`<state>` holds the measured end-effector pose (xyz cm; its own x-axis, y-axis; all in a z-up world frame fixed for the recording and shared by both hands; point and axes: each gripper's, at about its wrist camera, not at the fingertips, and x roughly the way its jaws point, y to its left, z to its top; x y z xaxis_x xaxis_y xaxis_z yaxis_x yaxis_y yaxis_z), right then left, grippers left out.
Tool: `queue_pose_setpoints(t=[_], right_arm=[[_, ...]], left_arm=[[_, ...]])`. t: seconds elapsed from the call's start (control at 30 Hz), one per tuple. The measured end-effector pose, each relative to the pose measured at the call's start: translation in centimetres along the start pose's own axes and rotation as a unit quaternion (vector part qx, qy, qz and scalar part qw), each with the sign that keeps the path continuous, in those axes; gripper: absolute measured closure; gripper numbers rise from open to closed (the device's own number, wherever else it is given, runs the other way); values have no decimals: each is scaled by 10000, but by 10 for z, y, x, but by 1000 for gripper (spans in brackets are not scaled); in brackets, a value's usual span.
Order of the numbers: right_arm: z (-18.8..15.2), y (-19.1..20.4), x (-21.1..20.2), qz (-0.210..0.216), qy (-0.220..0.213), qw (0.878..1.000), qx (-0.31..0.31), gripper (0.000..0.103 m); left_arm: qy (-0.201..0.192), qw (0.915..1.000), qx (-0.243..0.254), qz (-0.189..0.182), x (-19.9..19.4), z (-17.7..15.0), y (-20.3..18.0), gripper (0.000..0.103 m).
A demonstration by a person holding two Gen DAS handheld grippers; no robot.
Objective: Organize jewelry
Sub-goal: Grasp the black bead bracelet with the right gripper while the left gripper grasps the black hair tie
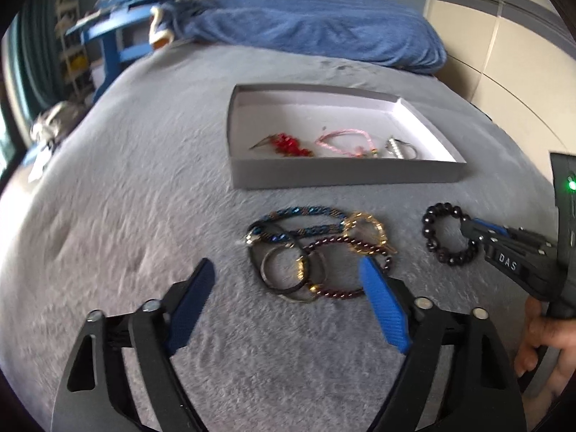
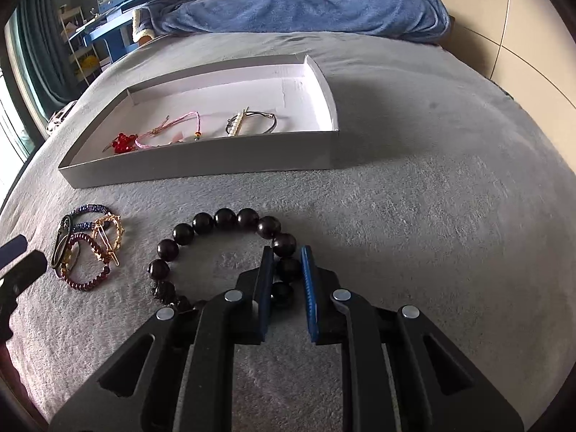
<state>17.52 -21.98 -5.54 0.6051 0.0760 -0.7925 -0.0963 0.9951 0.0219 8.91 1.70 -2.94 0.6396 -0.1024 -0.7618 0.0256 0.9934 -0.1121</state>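
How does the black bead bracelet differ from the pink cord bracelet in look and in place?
The black bead bracelet is a ring of large dark round beads; the pink cord bracelet is a thin braided cord with small fittings. The black one lies on the grey blanket, outside the box; the pink one lies inside it. The right gripper is shut on the black one; nothing touches the pink one. Both form a loop.

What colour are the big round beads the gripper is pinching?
Very dark, almost black, glossy bead bracelet; clearest in the right wrist view.
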Motion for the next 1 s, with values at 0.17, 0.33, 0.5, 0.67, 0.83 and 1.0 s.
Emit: queue_pose_setpoints(t=[0.17, 0.33, 0.5, 0.67, 0.83, 1.0], right_arm=[[0, 0, 1, 45, 27, 10000, 32, 88], [-1, 4, 0, 60, 38, 10000, -19, 87], [-2, 5, 0, 66, 52, 10000, -43, 87], [-2, 5, 0, 59, 71, 9999, -63, 87], [-3, 6, 0, 57, 73, 9999, -70, 87], [-3, 8, 1, 48, 69, 9999, -92, 87]], left_arm=[[82, 9993, 235, -279, 1, -3, -10, 50], [58, 9991, 261, -323, 1, -3, -12, 54], [136, 9997, 166, 109, 12, 5, 1, 54], [92, 9999, -17, 86, 17, 14, 10, 59], [224, 9990, -396, 7, 21, 14, 24, 69], [437, 9989, -152, 37, 34, 13, 17, 88]])
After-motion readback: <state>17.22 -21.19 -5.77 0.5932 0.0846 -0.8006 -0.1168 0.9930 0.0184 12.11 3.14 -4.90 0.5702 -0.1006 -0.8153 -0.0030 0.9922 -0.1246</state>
